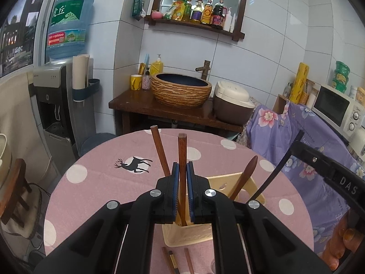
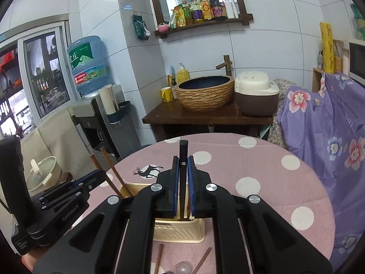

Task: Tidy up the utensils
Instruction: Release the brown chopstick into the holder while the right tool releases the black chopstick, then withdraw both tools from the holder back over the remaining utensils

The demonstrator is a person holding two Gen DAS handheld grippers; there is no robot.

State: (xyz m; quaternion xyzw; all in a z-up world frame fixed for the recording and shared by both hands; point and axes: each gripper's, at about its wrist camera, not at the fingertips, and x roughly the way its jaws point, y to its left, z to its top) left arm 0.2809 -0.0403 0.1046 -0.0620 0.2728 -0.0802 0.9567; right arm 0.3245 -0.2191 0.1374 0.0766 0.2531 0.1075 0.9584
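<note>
A cream plastic utensil holder [image 1: 189,234] stands on the pink dotted table [image 1: 95,178]. My left gripper [image 1: 182,171] is shut on a brown wooden chopstick [image 1: 182,150], held upright over the holder's front compartment. Another brown chopstick [image 1: 159,150] and a wooden spoon [image 1: 244,178] stand in the holder. My right gripper [image 2: 183,166] is shut on a black chopstick [image 2: 183,150], upright above the holder [image 2: 180,229]. That black chopstick [image 1: 278,164] also shows in the left wrist view. The left gripper [image 2: 91,180] shows in the right wrist view.
Loose chopsticks lie on the table in front of the holder [image 1: 175,260], [image 2: 159,258], with a clear spoon [image 2: 182,268]. Behind the table are a wooden washstand with a basin [image 1: 182,89], a rice cooker [image 1: 232,102], a water dispenser [image 1: 57,105] and a purple floral cover [image 2: 330,123].
</note>
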